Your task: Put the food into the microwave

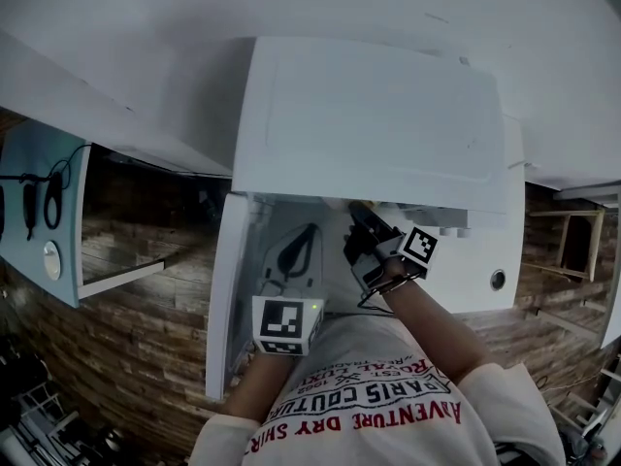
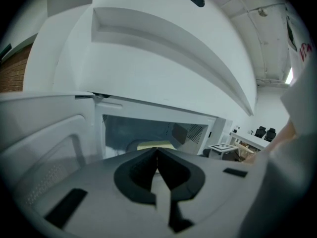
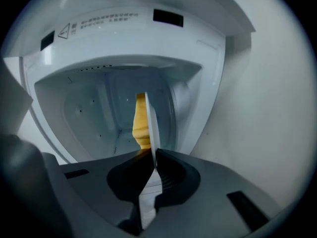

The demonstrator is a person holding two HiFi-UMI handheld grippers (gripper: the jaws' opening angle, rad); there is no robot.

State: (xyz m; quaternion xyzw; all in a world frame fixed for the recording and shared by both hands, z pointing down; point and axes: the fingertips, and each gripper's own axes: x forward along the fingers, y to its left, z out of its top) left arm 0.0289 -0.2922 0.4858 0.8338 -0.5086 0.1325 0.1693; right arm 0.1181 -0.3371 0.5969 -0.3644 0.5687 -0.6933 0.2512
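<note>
Right gripper is pinched narrow on the rim of a thin white plate carrying yellow food, held at the mouth of the open microwave. Left gripper is closed on nothing. We judge the rim-only grip risky: the plate could tilt and shed the food, or clip the cavity frame. Legible: shirt print "PARIS COUTURE". The warning label is too small to read.

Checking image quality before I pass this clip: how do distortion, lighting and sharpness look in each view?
Head view: strong fisheye bends the edges of the microwave; the wooden planks at the sides are dim. Left gripper view: black corners, soft focus, shut jaws fill the lower frame. Right gripper view: black corners, evenly lit cavity; the plate in the jaws shows edge-on, fairly sharp.
</note>
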